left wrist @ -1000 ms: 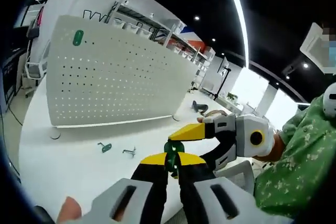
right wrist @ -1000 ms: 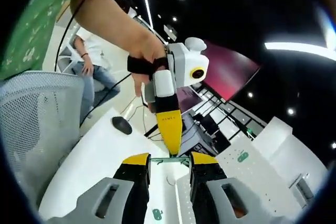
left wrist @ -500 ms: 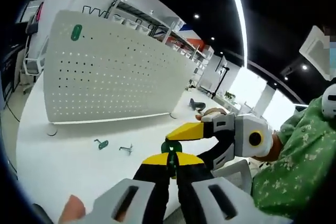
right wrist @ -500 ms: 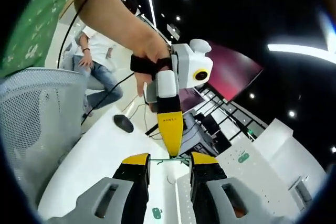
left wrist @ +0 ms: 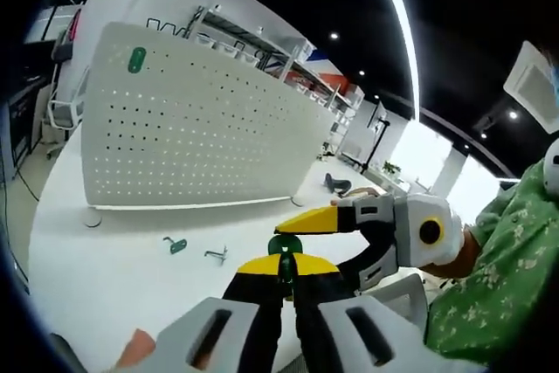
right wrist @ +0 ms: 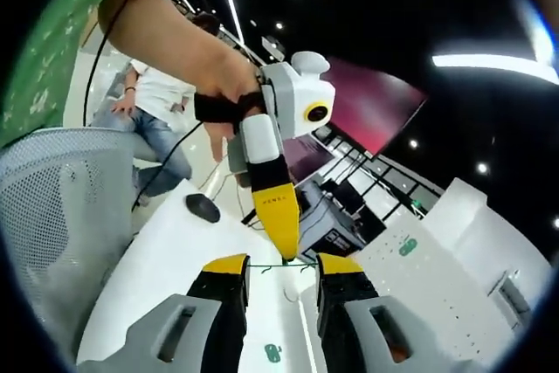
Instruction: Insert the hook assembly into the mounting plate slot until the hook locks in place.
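The left gripper (left wrist: 286, 265) pinched a green plate (left wrist: 286, 246), mostly hidden between its jaws, while the right gripper (right wrist: 282, 267) clamped a thin hook wire (right wrist: 281, 265).

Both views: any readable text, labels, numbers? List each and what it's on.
Nothing can be read for certain.
Small dark print on the yellow jaw of the left tool, in the right gripper view: too small and blurred to read.
Green tag on the white pegboard: no legible mark.
Red and blue sign behind the shelves: no letters visible.
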Motion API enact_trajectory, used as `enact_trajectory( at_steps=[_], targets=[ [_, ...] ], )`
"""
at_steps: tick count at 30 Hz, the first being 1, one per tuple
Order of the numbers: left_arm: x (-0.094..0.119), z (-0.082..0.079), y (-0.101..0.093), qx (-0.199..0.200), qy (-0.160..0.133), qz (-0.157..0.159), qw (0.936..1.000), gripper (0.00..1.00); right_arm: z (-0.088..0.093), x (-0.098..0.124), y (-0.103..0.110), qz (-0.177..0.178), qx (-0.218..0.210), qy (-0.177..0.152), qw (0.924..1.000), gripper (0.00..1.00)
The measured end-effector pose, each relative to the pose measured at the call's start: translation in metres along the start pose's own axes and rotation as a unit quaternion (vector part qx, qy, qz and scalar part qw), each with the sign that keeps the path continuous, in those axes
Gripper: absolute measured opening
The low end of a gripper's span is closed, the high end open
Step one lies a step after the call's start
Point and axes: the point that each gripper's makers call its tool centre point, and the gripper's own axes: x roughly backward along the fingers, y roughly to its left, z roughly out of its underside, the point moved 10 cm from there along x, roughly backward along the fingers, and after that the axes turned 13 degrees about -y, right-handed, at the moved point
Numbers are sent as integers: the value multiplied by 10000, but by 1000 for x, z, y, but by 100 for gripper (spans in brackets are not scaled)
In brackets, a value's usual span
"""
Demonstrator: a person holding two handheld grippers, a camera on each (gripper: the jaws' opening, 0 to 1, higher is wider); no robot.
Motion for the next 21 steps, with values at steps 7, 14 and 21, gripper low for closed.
enact_trajectory(
  at_steps=[7, 14, 21],
  targets=[
    [1, 0, 0, -2, 34, 19, 10000, 2, -2, 0, -1, -199, 399, 7, 9990, 29],
    [0, -1, -1, -21, 22, 34, 10000, 2, -3, 0, -2, -246, 513, 50, 9984, 30],
    [-2, -2, 0, -15, -17, 29, 10000, 2, -6, -1, -4, -188, 513, 2, 9985, 33]
  ],
)
